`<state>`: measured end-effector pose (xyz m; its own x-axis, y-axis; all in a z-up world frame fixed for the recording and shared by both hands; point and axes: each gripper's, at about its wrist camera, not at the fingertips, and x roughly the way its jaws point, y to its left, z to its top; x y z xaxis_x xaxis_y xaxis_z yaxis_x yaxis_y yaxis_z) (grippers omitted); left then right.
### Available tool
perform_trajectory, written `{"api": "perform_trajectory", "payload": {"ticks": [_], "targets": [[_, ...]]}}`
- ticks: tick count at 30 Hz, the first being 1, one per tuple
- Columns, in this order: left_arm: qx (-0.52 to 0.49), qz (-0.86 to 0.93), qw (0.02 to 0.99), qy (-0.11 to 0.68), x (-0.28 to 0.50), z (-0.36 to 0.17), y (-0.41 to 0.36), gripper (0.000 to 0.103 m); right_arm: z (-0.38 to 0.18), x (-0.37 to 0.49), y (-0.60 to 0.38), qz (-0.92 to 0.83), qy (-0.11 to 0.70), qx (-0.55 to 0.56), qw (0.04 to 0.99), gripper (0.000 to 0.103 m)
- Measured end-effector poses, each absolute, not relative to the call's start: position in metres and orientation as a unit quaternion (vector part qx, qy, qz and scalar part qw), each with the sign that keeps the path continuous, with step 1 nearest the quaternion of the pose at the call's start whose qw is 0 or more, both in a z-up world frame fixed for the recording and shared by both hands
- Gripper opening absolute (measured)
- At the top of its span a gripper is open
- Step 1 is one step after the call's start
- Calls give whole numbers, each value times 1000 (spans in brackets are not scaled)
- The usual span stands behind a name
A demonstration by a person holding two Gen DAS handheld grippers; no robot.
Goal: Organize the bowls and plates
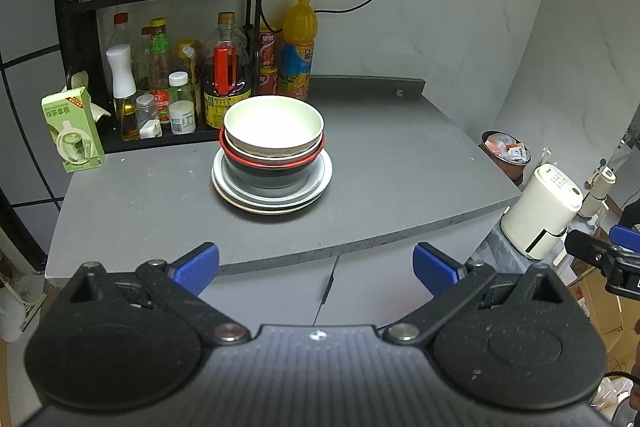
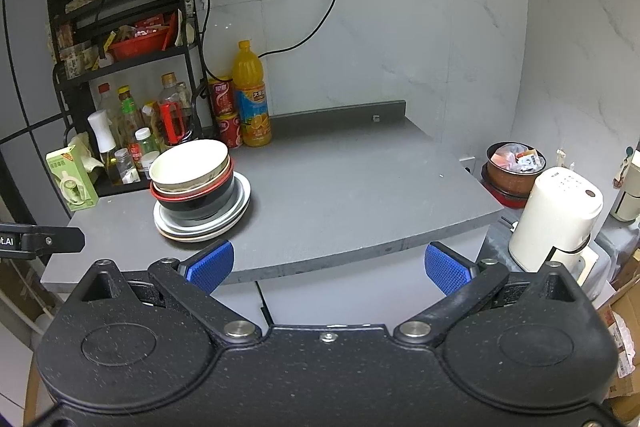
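Both grippers, left gripper (image 1: 316,269) and right gripper (image 2: 328,267), hang with fingers apart and empty before the grey counter (image 1: 400,163). The bowls (image 1: 274,137) sit nested on stacked plates (image 1: 272,193) near the bottles (image 1: 160,83).

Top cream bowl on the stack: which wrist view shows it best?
Left wrist: the cream bowl sits centred ahead, its whole rim and inside visible. The right wrist view shows it off to the left, tilted.
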<state>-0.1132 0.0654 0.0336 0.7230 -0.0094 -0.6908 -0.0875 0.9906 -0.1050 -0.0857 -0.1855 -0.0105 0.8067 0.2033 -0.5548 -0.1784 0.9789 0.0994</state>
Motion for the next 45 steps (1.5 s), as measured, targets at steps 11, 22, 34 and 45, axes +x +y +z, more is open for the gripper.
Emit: {"api": "perform_trajectory", "payload": {"ticks": [11,22,34,45], "targets": [[-65,18,925,373,-106,32,61,102,-10,-80,-184,100,293,20,951,103],[-66,22,925,373,-103,32,61,102,-9,-77,-183,102,292,20,951,103],[-68,18,924,375,-102,31,61,102,-9,-76,-181,101,291,20,951,103],[-65,17,924,377,-103,32,60,102,-10,-79,-181,99,294,23,950,103]]}}
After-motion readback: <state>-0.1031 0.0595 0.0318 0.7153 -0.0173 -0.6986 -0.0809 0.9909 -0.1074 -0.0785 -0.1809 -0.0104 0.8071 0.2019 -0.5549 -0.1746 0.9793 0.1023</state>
